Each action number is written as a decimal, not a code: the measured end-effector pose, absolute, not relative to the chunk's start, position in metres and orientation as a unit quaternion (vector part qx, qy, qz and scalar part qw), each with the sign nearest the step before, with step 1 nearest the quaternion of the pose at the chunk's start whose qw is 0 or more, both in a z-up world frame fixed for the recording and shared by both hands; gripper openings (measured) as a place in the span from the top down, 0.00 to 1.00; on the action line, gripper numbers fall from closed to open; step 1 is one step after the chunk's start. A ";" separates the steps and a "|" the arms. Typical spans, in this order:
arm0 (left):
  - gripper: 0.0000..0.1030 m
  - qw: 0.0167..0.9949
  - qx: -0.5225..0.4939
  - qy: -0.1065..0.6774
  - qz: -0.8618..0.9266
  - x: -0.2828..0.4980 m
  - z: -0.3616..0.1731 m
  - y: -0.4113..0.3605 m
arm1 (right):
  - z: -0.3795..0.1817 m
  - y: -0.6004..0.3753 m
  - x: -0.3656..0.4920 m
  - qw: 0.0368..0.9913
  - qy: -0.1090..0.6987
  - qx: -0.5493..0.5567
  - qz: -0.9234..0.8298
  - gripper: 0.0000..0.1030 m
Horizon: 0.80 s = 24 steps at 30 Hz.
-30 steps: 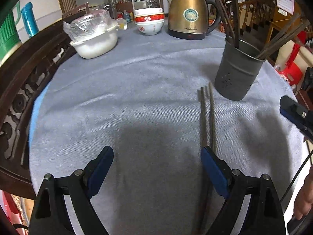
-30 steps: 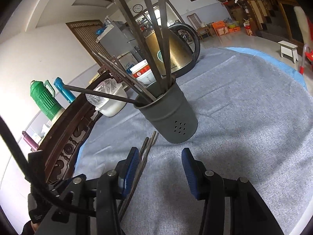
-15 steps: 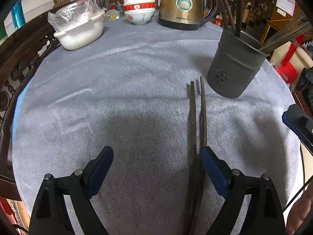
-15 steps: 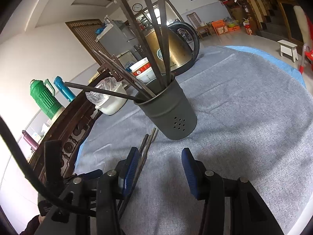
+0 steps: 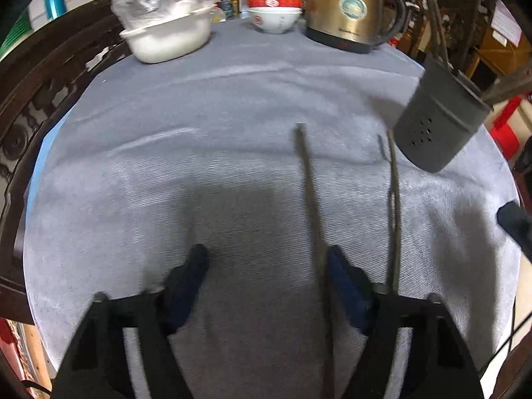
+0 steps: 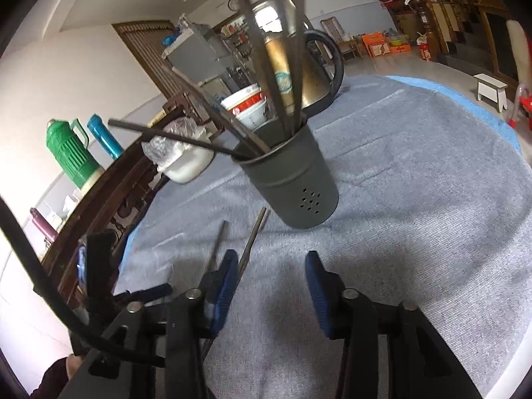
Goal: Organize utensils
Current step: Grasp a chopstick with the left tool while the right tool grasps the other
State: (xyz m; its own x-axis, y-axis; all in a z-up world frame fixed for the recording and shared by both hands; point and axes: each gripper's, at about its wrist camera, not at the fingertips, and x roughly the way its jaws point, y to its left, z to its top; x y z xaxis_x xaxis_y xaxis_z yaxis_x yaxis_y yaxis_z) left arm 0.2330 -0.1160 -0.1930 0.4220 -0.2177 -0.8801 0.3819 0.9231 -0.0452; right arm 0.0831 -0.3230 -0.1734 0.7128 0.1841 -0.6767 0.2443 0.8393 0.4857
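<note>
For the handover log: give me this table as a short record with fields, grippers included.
surface: grey cloth
loose utensils: two chopsticks, lying apart near the holder
holder: dark grey, stands on the cloth, already has chopsticks in it
left gripper: open, jaws just closing, one chopstick between them
right gripper: open, jaws just closing, grips nothing
far side: kettle, stacked bowls, covered basin

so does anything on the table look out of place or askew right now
Yes: two chopsticks lie loose on the grey cloth beside the dark holder, splayed apart rather than paired. The rest stand in the holder, leaning out at uneven angles. Nothing looks spilled or broken.
</note>
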 end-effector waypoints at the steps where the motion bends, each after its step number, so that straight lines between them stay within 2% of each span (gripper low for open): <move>1: 0.44 0.839 0.076 0.508 -0.179 0.232 -0.192 -0.110 | -0.174 -0.318 0.087 0.879 0.389 0.276 -0.015 0.62; 2: 0.47 0.837 0.064 0.513 -0.182 0.233 -0.191 -0.102 | -0.175 -0.313 0.092 0.877 0.396 0.272 -0.010 0.62; 12: 0.47 0.818 -0.001 0.530 -0.223 0.234 -0.190 -0.070 | -0.202 -0.241 0.145 0.838 0.508 0.200 0.017 0.69; 14: 0.47 0.815 -0.010 0.533 -0.227 0.234 -0.190 -0.064 | -0.210 -0.236 0.149 0.831 0.523 0.189 0.010 0.74; 17: 0.47 0.815 -0.016 0.534 -0.226 0.235 -0.190 -0.057 | -0.213 -0.230 0.148 0.833 0.528 0.164 0.006 0.88; 24: 0.47 0.808 -0.020 0.541 -0.232 0.225 -0.183 -0.057 | -0.206 -0.231 0.136 0.837 0.540 0.082 0.038 0.89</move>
